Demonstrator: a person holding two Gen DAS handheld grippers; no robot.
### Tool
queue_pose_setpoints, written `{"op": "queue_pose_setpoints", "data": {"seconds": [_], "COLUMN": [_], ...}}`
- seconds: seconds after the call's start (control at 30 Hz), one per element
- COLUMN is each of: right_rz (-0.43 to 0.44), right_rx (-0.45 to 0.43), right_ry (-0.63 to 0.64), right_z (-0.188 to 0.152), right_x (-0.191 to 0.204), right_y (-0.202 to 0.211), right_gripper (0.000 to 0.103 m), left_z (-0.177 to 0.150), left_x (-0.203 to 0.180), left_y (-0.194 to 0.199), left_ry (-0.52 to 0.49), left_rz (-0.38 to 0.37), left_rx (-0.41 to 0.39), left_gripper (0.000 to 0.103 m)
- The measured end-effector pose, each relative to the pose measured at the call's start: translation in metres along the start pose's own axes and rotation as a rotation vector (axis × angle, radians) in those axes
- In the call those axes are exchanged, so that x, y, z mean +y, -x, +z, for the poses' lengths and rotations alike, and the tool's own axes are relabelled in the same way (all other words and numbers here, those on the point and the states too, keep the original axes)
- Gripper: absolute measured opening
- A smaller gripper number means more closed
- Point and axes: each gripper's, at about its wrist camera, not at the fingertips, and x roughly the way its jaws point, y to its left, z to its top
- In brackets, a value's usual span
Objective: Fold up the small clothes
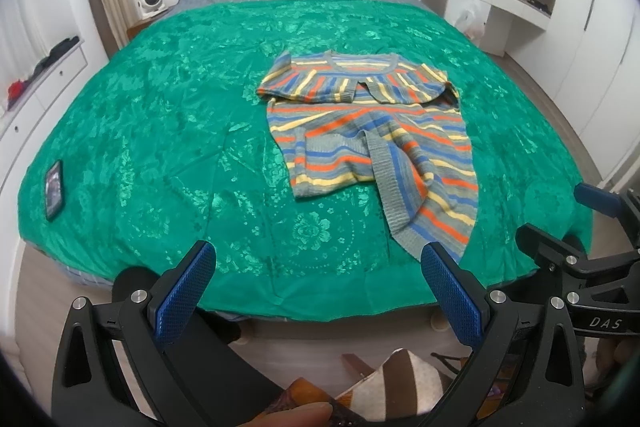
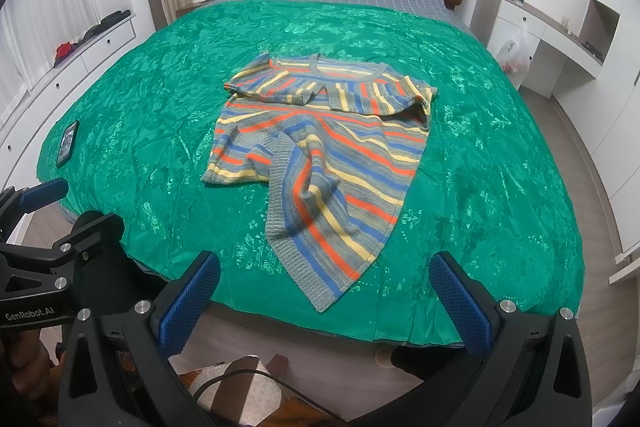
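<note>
A small striped sweater (image 1: 372, 131) (image 2: 320, 147) in grey, blue, orange and yellow lies on the green bedspread (image 1: 160, 131) (image 2: 500, 167), collar toward the headboard. Both sleeves are folded across the chest, and the hem is rumpled with one corner pointing at the bed's near edge. My left gripper (image 1: 316, 279) is open, hovering over the foot of the bed, apart from the sweater and empty. My right gripper (image 2: 324, 291) is open too, just short of the hem corner, holding nothing. Each gripper shows at the side of the other's view.
A dark phone (image 1: 54, 189) (image 2: 67, 143) lies on the bedspread's left side. White drawers (image 2: 92, 47) line the left wall, a white desk (image 2: 540, 27) with a plastic bag stands right. A striped bag (image 1: 396, 383) sits on the floor below the grippers.
</note>
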Motion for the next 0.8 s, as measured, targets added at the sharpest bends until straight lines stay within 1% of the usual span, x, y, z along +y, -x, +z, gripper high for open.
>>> {"op": "queue_pose_setpoints", "data": {"seconds": [0.8], "right_rz": [0.006], "right_rx": [0.015], "right_ry": [0.003], "right_z": [-0.0039], "right_x": [0.0021], "right_y": [-0.0047], "right_gripper": [0.103], "left_z": [-0.0014], "left_x": [-0.0006], "left_y": [-0.0002], "left_ry": [-0.001], "left_rz": [-0.001], "left_rx": [0.01], "left_gripper": [0.103]}}
